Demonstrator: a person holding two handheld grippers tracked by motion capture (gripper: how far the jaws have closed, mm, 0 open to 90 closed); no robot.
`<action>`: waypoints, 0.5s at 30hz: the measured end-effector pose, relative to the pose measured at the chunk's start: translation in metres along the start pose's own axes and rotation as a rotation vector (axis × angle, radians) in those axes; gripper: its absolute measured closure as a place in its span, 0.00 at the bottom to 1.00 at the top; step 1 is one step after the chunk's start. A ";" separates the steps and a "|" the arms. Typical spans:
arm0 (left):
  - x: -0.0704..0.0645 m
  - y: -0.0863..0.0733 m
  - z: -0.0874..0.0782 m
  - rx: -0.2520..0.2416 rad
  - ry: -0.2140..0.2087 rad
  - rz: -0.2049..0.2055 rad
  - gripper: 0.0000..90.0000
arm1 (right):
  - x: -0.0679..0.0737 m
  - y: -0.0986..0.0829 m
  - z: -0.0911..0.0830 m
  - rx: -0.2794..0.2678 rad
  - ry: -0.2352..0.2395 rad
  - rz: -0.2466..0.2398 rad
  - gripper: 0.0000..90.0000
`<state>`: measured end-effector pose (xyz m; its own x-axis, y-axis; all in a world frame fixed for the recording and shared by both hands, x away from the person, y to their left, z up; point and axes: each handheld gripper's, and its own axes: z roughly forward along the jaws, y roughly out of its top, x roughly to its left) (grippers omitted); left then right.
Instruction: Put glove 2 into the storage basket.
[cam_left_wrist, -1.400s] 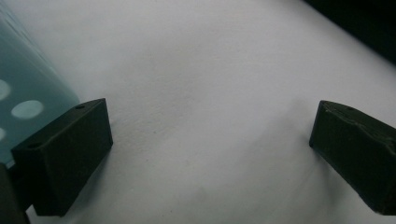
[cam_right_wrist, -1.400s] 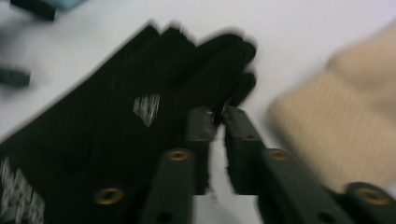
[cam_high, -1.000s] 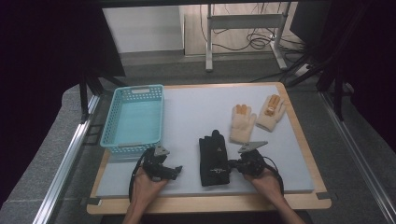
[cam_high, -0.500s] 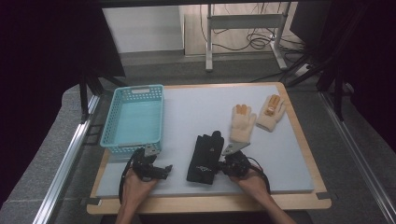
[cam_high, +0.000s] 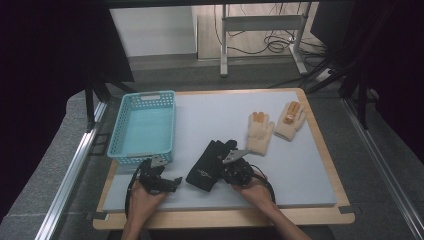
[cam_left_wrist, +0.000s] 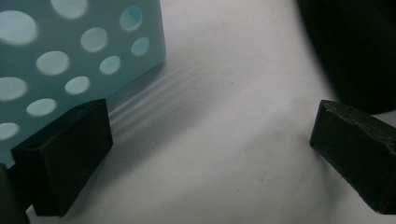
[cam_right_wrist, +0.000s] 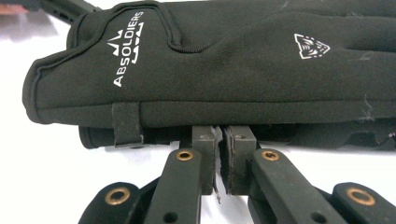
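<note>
High view: the black gloves (cam_high: 209, 162) lie stacked on the grey mat (cam_high: 300, 165), long axis slanting away toward the right, just right of the basket (cam_high: 145, 125). The right gripper (cam_high: 231, 170), jaws closed, pinches their near edge, apparently the lower glove's. The left gripper (cam_high: 175, 182), jaws wide and empty, rests just left, beside the basket. Cream gloves (cam_high: 260, 132) lie well apart in a dim room.

Two black gloves (cam_high: 209, 162), two cream gloves (cam_high: 260, 132), one basket (cam_high: 145, 95)

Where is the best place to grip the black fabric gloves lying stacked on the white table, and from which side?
Probably the cuff-side edge of the black fabric gloves, approached low from the person's side. The pair lies flat and stacked on the white table, so that edge offers thin layers to pinch. The right gripper is already shut there; the left gripper is open beside the turquoise plastic basket.
</note>
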<state>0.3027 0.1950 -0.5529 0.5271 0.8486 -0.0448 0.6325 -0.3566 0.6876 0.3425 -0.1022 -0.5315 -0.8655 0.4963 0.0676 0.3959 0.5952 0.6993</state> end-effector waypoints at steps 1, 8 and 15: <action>0.000 0.000 0.000 -0.001 0.000 -0.001 0.00 | 0.000 0.001 0.001 -0.002 0.000 0.001 0.92; 0.000 0.000 0.000 -0.002 -0.001 -0.002 0.00 | -0.001 -0.001 -0.006 0.008 -0.014 -0.020 0.80; 0.000 0.000 0.000 -0.001 -0.003 -0.002 0.00 | -0.024 -0.014 -0.037 -0.026 -0.100 0.019 0.63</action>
<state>0.3028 0.1954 -0.5532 0.5271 0.8485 -0.0484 0.6331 -0.3540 0.6883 0.3465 -0.1454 -0.5166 -0.8224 0.5689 0.0101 0.4024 0.5689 0.7172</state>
